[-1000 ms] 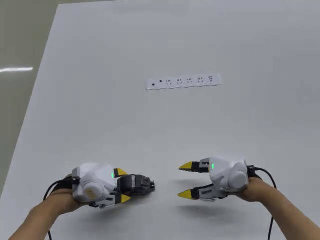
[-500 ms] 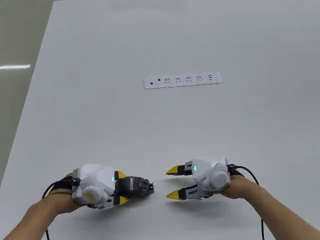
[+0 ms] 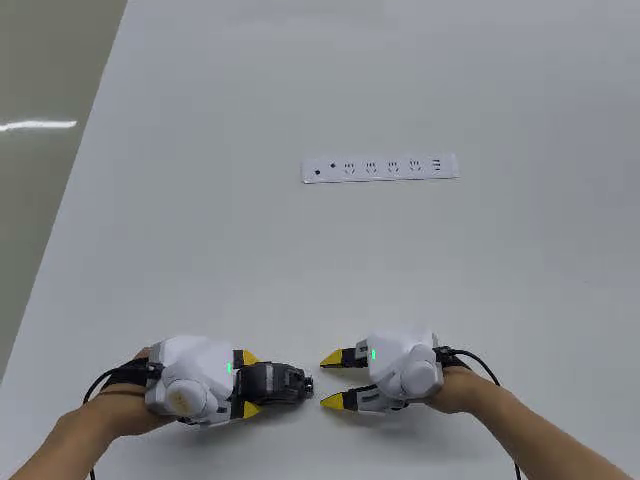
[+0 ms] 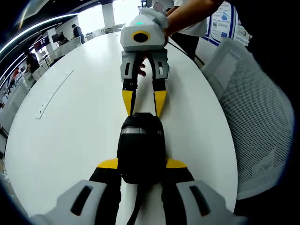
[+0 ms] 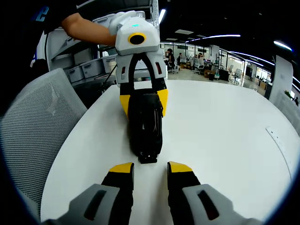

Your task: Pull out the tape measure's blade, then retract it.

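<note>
Lower left of the head view: the left gripper (image 3: 249, 383) clamps the black tape measure (image 3: 280, 384) on the white table (image 3: 200, 250). Just beside its blade mouth, the right gripper (image 3: 330, 380) stands part-open and empty. The blade appears unextended, so pull-out and retraction both remain. A power strip (image 3: 380, 168) lies beyond, upper centre.

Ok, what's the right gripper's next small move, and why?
Probably ease the right gripper forward and shut its jaws on the blade tab. The left gripper clamps the tape measure, the blade is not yet out, and the right jaws stand open just short of the tab.
</note>
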### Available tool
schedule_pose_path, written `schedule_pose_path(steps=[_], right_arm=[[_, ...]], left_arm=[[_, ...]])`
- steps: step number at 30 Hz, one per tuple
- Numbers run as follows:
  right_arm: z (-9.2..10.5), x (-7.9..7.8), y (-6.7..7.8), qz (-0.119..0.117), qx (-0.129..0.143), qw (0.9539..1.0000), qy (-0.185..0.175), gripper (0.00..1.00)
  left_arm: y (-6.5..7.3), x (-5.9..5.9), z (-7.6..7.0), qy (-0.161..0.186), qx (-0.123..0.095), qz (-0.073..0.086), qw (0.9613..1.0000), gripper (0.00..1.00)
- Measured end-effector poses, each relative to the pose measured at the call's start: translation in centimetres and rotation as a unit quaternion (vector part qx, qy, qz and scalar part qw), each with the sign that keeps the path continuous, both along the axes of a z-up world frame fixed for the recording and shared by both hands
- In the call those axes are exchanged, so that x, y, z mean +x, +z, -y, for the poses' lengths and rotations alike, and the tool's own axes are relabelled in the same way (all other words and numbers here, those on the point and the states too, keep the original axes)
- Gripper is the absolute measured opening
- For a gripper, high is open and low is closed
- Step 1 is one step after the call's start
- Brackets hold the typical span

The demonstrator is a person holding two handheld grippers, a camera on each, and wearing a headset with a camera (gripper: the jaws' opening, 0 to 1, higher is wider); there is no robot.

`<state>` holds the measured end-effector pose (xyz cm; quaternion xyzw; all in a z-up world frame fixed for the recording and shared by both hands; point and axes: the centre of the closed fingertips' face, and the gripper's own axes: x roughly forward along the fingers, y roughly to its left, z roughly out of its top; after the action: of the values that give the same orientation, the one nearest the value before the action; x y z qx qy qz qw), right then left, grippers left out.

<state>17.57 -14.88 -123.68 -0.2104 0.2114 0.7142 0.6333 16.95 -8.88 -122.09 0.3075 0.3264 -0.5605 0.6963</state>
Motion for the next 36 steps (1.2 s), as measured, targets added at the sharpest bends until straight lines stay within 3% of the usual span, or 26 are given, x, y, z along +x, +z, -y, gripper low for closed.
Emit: schedule_pose_path(steps=[9, 23, 36], right_arm=[[-1.2, -0.5, -0.7, 0.000, 0.003, 0.9998, 0.019, 0.21], [-1.3, -0.6, -0.4, -0.011, 0.012, 0.9996, 0.024, 0.12], [-1.4, -0.7, -0.5, -0.014, 0.000, 0.9995, 0.029, 0.11]], left_arm=[[0.1, 0.0, 0.1, 0.004, -0.014, -0.002, 0.9999, 0.28], [0.2, 0.0, 0.2, 0.019, -0.037, -0.001, 0.9991, 0.28], [0.2, 0.0, 0.1, 0.012, -0.031, -0.003, 0.9994, 0.28]])
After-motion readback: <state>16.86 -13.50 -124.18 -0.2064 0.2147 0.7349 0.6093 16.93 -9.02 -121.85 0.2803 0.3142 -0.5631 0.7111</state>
